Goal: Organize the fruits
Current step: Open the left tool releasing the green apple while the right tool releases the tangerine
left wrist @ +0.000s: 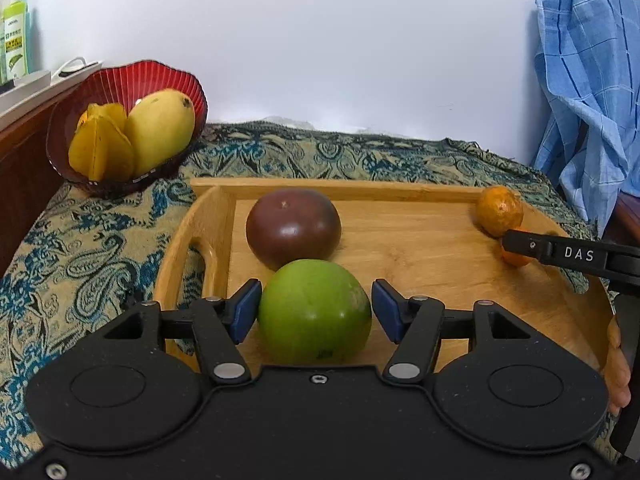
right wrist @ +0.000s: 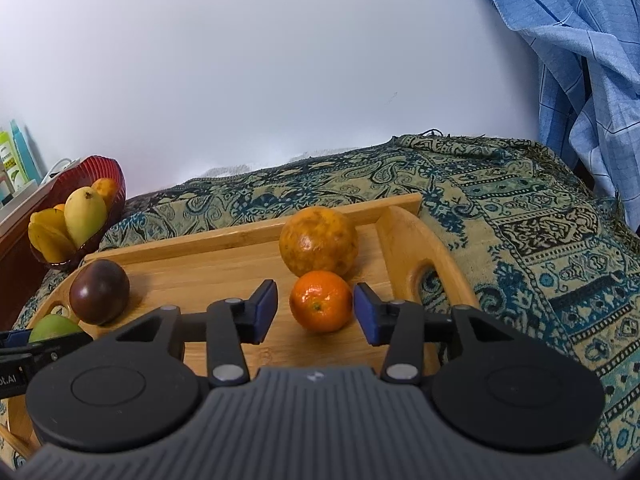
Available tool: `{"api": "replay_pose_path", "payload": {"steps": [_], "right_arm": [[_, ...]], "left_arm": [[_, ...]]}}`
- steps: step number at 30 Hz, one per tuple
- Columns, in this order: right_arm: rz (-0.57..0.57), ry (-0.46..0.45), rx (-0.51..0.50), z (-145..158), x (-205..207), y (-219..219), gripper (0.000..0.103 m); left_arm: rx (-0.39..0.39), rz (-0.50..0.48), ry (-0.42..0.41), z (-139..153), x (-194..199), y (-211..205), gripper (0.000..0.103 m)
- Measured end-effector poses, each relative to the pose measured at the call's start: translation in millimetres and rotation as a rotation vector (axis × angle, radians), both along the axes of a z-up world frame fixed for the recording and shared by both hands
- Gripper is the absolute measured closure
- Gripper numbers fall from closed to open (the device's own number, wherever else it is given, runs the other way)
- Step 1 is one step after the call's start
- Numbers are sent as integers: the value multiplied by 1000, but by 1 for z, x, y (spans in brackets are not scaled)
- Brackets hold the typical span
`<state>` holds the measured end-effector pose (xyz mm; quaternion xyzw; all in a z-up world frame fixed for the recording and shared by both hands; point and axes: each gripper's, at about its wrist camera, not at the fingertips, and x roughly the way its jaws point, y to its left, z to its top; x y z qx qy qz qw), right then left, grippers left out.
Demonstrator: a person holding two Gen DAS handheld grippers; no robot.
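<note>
A green round fruit (left wrist: pixel 316 314) rests on the wooden tray (left wrist: pixel 400 190), between the blue pads of my left gripper (left wrist: pixel 316 304). The jaws stand open and close beside the fruit. Behind it lies a dark purple fruit (left wrist: pixel 293 228). At the tray's right end, my right gripper (right wrist: pixel 316 308) is open around a small orange (right wrist: pixel 320 302), with a gap on each side. A bigger speckled orange (right wrist: pixel 319 241) sits just behind it. A red bowl (left wrist: pixel 120 80) at the far left holds a yellow mango (left wrist: pixel 160 128) and a starfruit (left wrist: pixel 100 148).
The tray lies on a patterned teal and beige cloth (right wrist: pixel 540 260). A blue checked fabric (left wrist: pixel 588 80) hangs at the right. A wooden ledge with a green bottle (left wrist: pixel 15 40) stands behind the bowl. A hand (left wrist: pixel 618 368) shows at the right edge.
</note>
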<state>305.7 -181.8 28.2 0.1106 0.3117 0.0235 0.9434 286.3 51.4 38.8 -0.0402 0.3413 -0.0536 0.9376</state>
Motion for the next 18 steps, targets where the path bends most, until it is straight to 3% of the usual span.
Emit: {"api": "replay_pose_path", "payload": {"steps": [8,18], "right_arm": [[5,5,-11,0,-2,3,34],[3,-7,-15,5,-8,4,24]], "left_arm": [[-6,12,10,-3,1,2,37],[-18,22,-1,0,-4,3,20]]}}
